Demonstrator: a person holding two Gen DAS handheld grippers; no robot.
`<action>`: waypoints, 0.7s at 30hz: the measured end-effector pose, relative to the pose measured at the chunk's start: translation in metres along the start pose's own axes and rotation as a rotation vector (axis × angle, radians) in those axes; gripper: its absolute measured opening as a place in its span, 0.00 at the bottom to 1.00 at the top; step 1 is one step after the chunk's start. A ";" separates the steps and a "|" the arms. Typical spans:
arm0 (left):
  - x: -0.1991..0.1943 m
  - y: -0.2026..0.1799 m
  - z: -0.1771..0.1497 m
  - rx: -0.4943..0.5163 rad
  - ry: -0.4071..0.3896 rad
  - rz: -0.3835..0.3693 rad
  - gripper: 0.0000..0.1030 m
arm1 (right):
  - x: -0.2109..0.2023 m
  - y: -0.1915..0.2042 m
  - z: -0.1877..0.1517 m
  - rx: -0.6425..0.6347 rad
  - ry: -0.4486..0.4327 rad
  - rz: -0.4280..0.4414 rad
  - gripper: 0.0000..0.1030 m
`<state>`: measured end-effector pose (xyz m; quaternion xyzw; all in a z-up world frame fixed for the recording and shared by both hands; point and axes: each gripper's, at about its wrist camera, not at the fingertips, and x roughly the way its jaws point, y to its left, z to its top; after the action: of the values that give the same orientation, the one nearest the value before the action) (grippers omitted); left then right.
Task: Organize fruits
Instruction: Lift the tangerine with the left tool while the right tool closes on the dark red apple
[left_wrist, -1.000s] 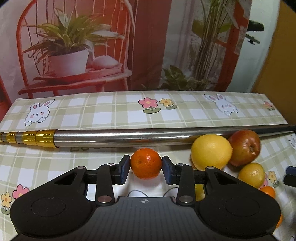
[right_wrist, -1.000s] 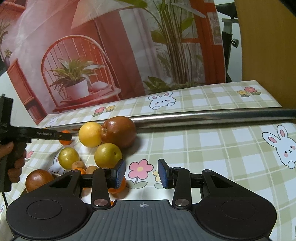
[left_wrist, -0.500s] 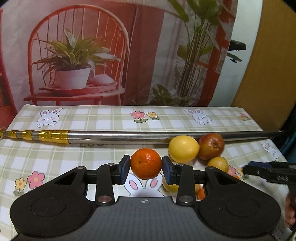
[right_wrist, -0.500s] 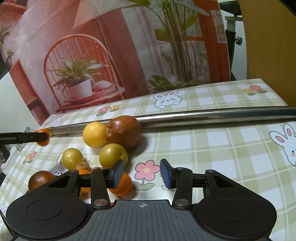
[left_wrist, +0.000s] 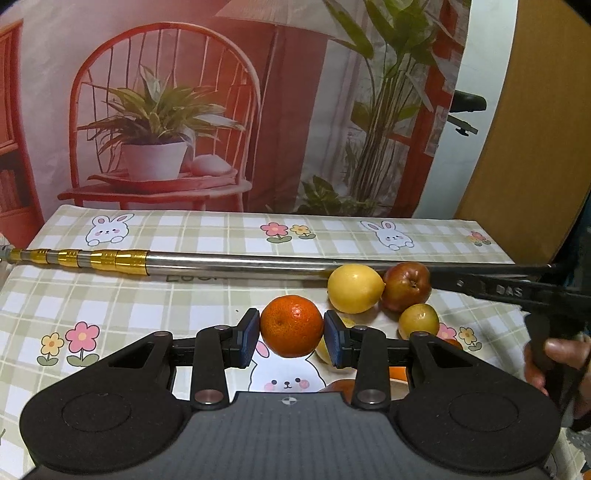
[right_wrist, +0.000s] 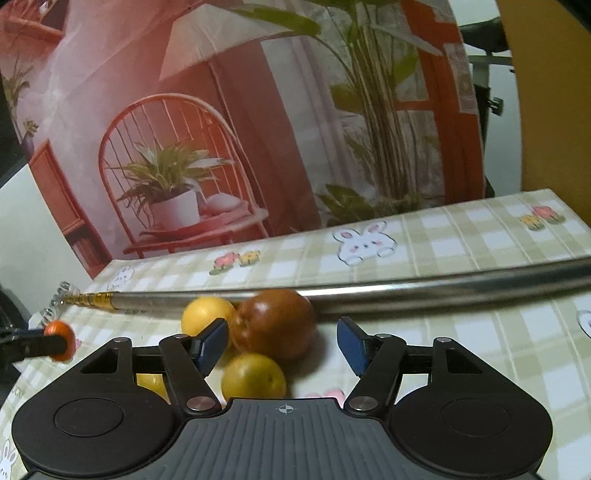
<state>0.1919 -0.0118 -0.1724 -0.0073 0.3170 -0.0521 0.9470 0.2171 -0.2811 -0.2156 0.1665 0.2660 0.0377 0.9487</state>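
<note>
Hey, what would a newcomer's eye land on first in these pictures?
Probably the mandarin clamped in the left tongs, raised over the bunny-print tablecloth. Next, the long metal pole lying across the table, with a lemon and a red apple against it. The right tongs stand open before that apple.

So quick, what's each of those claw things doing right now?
Left gripper: shut on the mandarin.
Right gripper: open, jaws just widened, gripping nothing; red apple ahead.
</note>
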 end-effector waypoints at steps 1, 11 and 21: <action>0.000 0.001 0.000 -0.004 0.000 0.001 0.39 | 0.005 0.002 0.002 -0.001 0.001 -0.001 0.60; -0.001 0.006 -0.005 -0.029 0.008 0.006 0.39 | 0.048 0.000 0.007 0.060 0.057 -0.007 0.66; -0.002 0.006 -0.007 -0.035 0.011 0.002 0.39 | 0.066 -0.002 0.002 0.112 0.112 0.022 0.65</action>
<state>0.1860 -0.0055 -0.1772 -0.0230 0.3229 -0.0456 0.9451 0.2749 -0.2735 -0.2470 0.2196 0.3183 0.0424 0.9212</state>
